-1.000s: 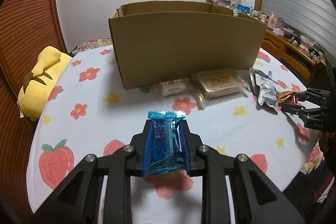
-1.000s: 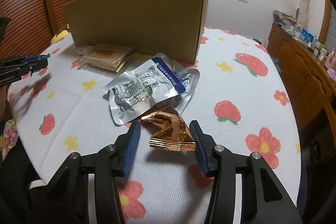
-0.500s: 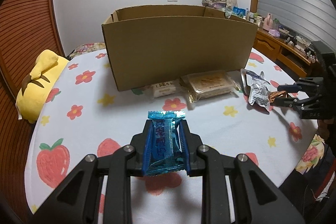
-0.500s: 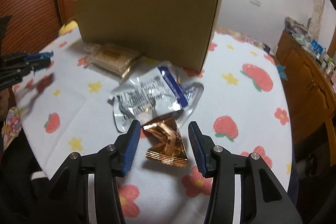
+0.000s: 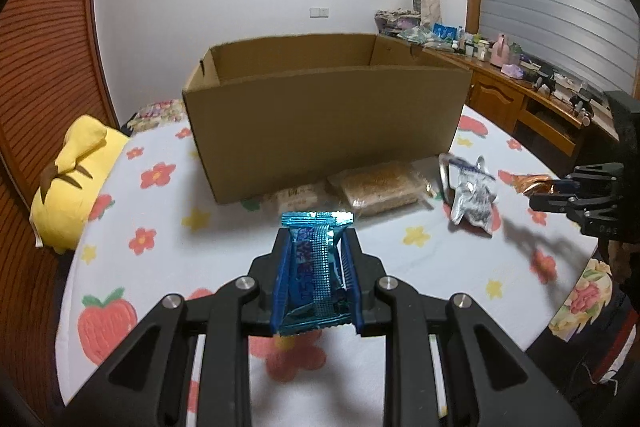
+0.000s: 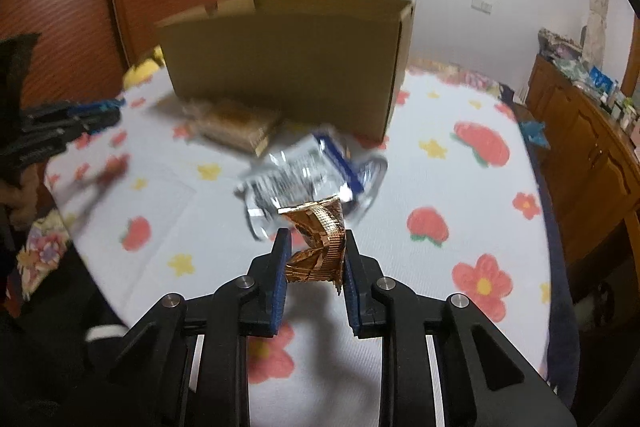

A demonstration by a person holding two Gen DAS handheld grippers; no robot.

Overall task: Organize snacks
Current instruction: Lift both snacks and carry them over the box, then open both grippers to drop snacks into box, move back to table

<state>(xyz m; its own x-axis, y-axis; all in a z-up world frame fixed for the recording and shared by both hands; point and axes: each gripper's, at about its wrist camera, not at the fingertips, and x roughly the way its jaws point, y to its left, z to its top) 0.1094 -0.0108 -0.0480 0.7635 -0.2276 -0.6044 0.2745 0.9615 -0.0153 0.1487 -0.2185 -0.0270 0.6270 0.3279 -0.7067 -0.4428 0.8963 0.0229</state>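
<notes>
Left tongs [image 5: 316, 279]: tilted downward, clamped on blue packet [image 5: 314, 267].
Right tongs [image 6: 314, 277]: tilted downward, clamped on copper wrapper [image 6: 320, 247].
Cardboard box [image 5: 320, 115]: beyond both tongs, contents hidden.

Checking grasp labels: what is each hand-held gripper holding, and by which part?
Left hand-held gripper: blue snack packet, clamped across its long side edges. Right hand-held gripper: crumpled gold wrapper, pinched at its lower half.

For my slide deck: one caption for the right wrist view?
Right gripper shut on a copper snack wrapper, cardboard box ahead.
</notes>
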